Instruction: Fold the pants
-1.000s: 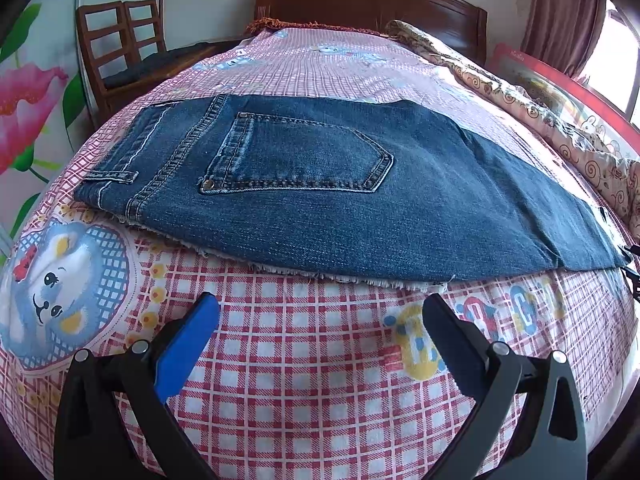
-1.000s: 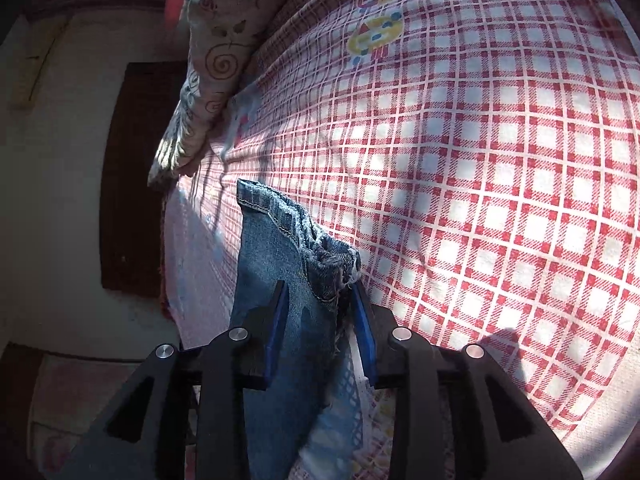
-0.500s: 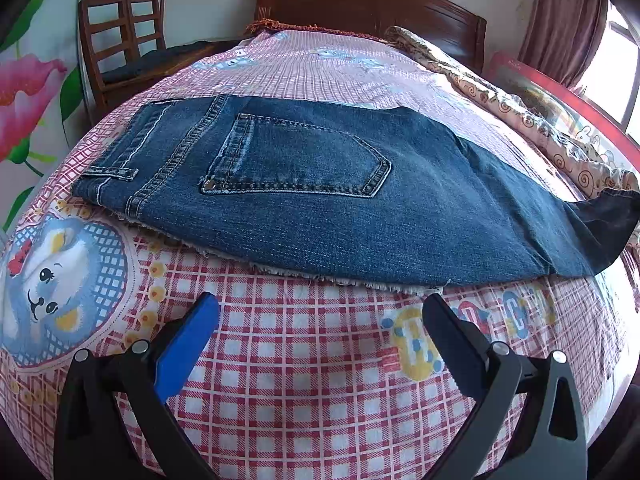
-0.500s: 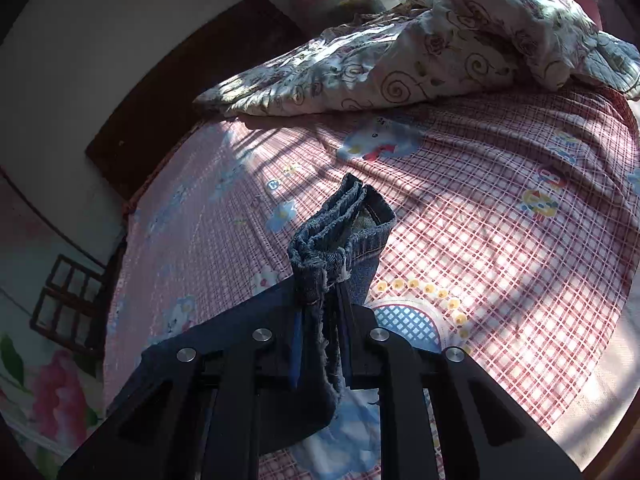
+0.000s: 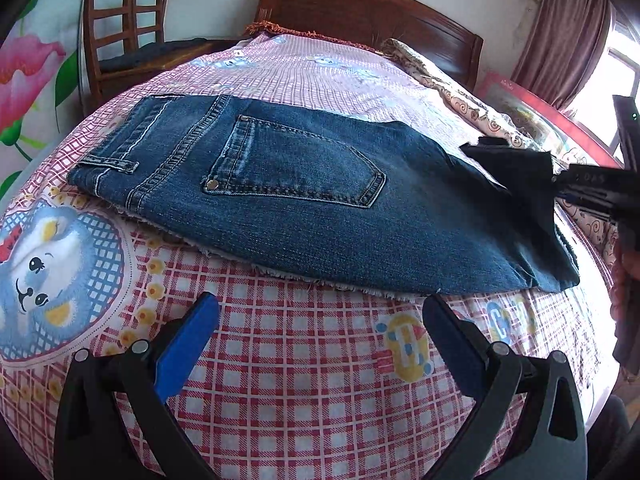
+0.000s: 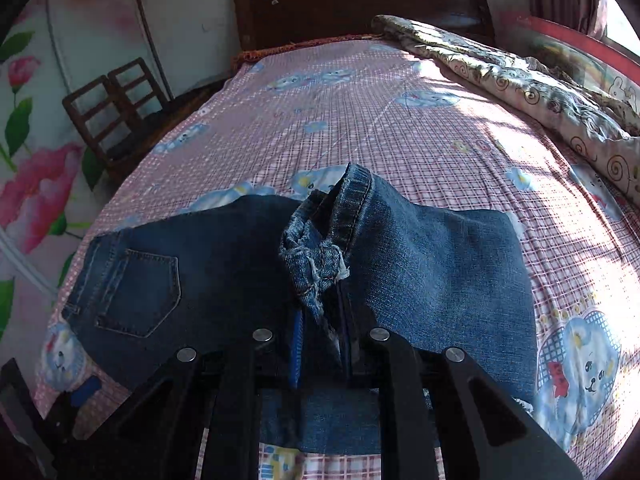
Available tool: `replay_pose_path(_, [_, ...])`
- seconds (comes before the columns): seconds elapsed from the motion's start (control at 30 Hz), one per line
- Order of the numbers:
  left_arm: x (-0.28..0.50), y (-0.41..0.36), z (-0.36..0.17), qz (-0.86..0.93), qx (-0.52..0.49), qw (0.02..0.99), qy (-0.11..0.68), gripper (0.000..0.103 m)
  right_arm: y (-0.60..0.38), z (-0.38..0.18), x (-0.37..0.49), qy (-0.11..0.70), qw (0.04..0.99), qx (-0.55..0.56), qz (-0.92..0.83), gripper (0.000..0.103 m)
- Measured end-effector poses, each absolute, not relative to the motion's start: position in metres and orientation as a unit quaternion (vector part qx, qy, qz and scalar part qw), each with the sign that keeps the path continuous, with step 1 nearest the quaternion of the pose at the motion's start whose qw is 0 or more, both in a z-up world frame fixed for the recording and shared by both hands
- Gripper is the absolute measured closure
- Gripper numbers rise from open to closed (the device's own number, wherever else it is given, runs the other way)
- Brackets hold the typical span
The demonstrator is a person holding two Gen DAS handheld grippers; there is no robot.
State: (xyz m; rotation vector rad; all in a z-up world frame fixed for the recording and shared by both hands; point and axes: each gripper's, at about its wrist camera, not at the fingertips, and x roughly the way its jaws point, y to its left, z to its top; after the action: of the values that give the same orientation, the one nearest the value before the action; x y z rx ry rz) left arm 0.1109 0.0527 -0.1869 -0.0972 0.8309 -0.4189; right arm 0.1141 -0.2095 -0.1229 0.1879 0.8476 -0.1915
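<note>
The right tool (image 6: 320, 316) is clamped on the frayed hem cuffs of the pants (image 6: 432, 272), having just tightened on them, and holds the bunched denim raised above the rest. The left tool (image 5: 320, 320) hangs open, its blue pads spread over the checked sheet near the bed's (image 5: 280, 360) foot edge, holding nothing. The jeans lie across the bed's middle: dark blue, thick-stitched, back pocket up, waistband toward the left edge by the wooden chairs (image 5: 120, 20). A swirl-patterned quilt (image 6: 540, 88) lies crumpled along the right edge.
</note>
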Motion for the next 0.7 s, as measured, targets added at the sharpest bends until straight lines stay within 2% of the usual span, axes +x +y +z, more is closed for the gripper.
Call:
replay_pose_path(0.13, [0.111,0.056,-0.188,-0.205,-0.051,0.892,0.399,0.002,-0.185,-0.161,0.111,0.440,0.892,0.036,-0.096,0.089])
replay_pose_path(0.37, [0.110,0.056,-0.188,-0.206,-0.051,0.892,0.398,0.002,-0.151,-0.143,0.107,0.403,0.909,-0.074,-0.084,0.089])
replay_pose_path(0.47, [0.110,0.055,-0.188,-0.206,-0.051,0.892,0.399,0.002,-0.135,-0.175,0.118,0.463,0.876,-0.112,-0.072,0.089])
replay_pose_path(0.53, [0.111,0.055,-0.188,-0.206,-0.051,0.892,0.399,0.002,-0.134,-0.173,0.110,0.459,0.880,-0.103,-0.061,0.085])
replay_pose_path(0.57, [0.111,0.056,-0.188,-0.207,-0.054,0.892,0.398,0.002,-0.135,-0.164,0.103,0.451,0.888,-0.081,-0.038,0.078])
replay_pose_path(0.7, [0.111,0.056,-0.188,-0.208,-0.055,0.892,0.398,0.002,-0.168,-0.128,0.076,0.405,0.914,0.025,0.008,0.077])
